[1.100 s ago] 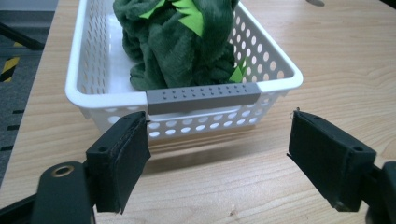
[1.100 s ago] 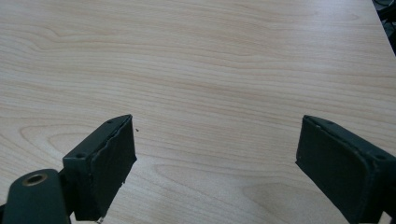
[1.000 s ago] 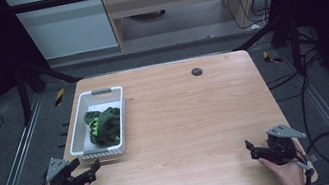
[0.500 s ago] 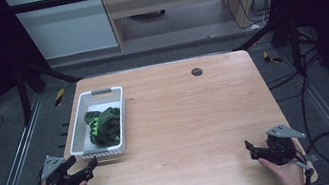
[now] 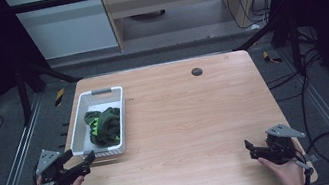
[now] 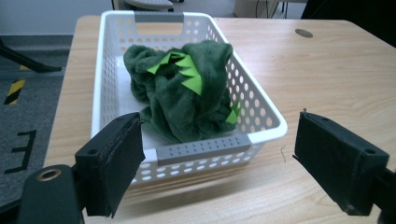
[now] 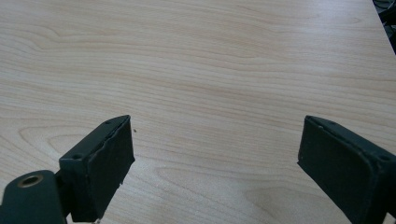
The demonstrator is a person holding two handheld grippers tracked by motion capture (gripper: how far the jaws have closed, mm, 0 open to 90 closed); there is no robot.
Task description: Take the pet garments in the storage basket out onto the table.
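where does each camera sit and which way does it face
High view: fixed above the person's side, looking forward and down on the table; both hands show at the bottom, with the left gripper and right gripper.
Left gripper view: rides on the left gripper, looking along its open fingers at the basket with green cloth.
Right gripper view: rides on the right gripper, looking past its open fingers at bare wood.
Shared: the high and left gripper views both show the basket.
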